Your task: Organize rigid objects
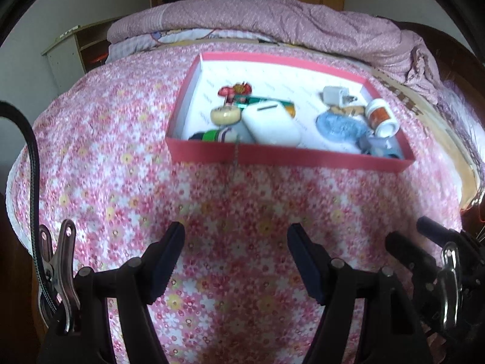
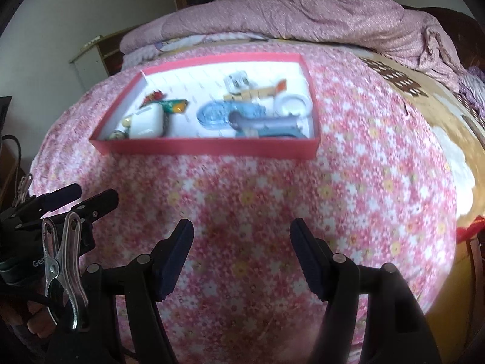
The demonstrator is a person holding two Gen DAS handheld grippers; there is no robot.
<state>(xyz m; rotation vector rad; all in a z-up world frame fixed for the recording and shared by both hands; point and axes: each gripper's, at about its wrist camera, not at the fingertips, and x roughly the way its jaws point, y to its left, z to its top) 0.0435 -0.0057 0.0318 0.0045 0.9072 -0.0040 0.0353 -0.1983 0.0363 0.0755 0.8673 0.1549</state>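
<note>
A shallow red box (image 1: 282,155) with a white floor sits on the pink flowered bedspread (image 1: 121,163); it also shows in the right wrist view (image 2: 212,148). Inside lie a white case (image 1: 271,126), a white charger plug (image 1: 335,95), an orange-labelled pill bottle (image 1: 382,116), a blue glass dish (image 1: 339,126), a red ornament (image 1: 235,91) and other small items. A thin chain (image 1: 235,163) hangs over the box's front wall. My left gripper (image 1: 236,261) is open and empty, well short of the box. My right gripper (image 2: 242,257) is open and empty too.
A folded mauve quilt (image 1: 288,21) lies across the bed behind the box. A wooden bedside cabinet (image 1: 69,51) stands at the far left. A yellow patterned sheet (image 2: 439,115) covers the bed's right side. The other gripper shows at the right edge (image 1: 439,261).
</note>
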